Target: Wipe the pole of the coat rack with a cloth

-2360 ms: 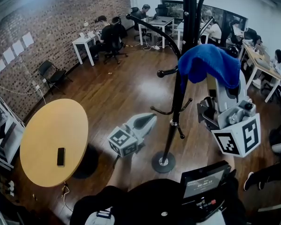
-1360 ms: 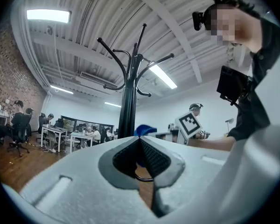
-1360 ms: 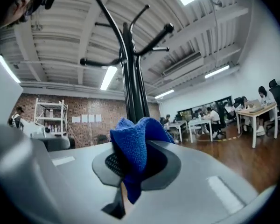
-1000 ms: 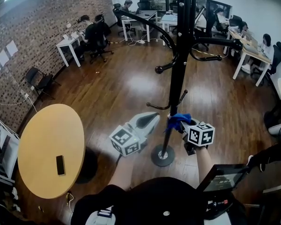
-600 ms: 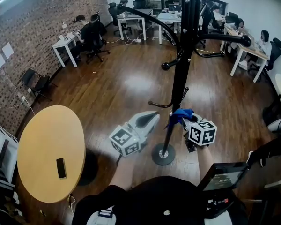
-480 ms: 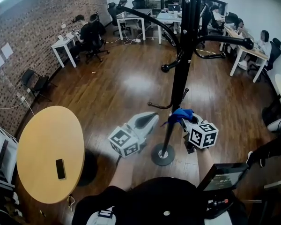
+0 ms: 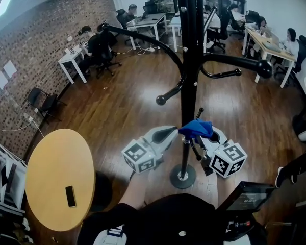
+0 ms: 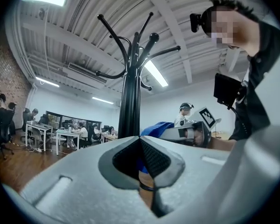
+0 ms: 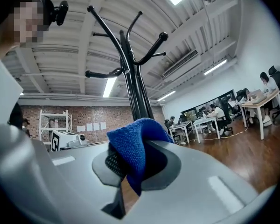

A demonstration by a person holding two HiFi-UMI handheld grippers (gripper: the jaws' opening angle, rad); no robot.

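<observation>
The right hand-held gripper (image 7: 203, 135) is closed on the blue cloth (image 7: 196, 128), which lies against the lower part of the black pole (image 7: 188, 60). The left hand-held gripper (image 7: 166, 135), jaws together and empty, is just beside the pole. The rack stands on a glossy dark wooden floor (image 7: 127, 86). A brick wall (image 7: 35, 40) is on the left, and a round yellow bench (image 7: 56, 172) is near it.

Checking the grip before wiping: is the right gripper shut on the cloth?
Shut: the right gripper pinches the blue cloth between its jaws, a fold bunching above.
</observation>
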